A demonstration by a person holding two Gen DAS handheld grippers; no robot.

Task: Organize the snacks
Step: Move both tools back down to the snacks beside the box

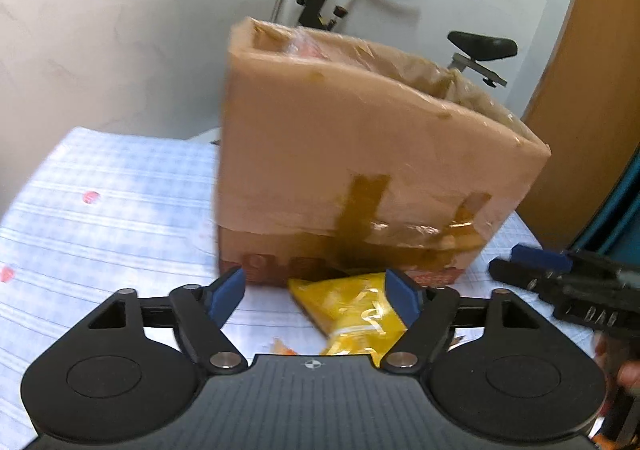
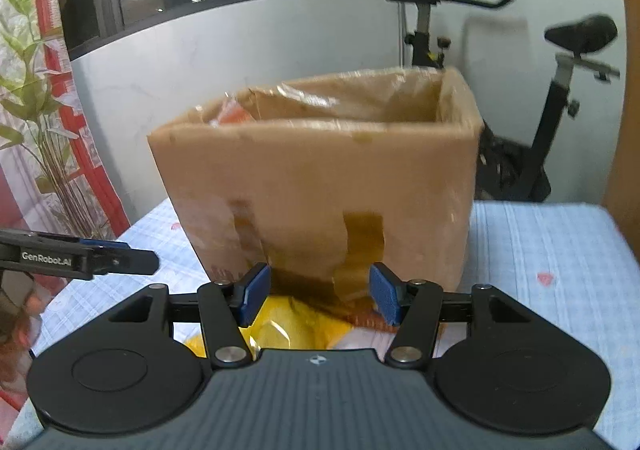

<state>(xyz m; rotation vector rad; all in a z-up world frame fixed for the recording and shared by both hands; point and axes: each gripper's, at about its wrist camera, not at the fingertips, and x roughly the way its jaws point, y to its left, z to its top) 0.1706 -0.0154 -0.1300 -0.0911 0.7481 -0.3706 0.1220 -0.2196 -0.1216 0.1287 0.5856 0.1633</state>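
- Left tool (image 1: 316, 292) open, empty, over yellow snack bag (image 1: 352, 310).
- Right tool (image 2: 318, 294) open, empty.
- Bag lies on checked surface (image 1: 112, 210), against box (image 1: 360, 170) front.

1. The left wrist view looked forward along the left gripper (image 1: 316, 296), low over the table (image 1: 100, 218), close to the cardboard box (image 1: 360, 170), seeing its left corner.
2. The right wrist view faced the same box (image 2: 320, 186) squarely from close by, nearer the table's right edge.
3. Both shared the box, the yellow packet (image 1: 352, 310) and the exercise bike (image 2: 560, 90); each saw the other gripper at its frame edge.
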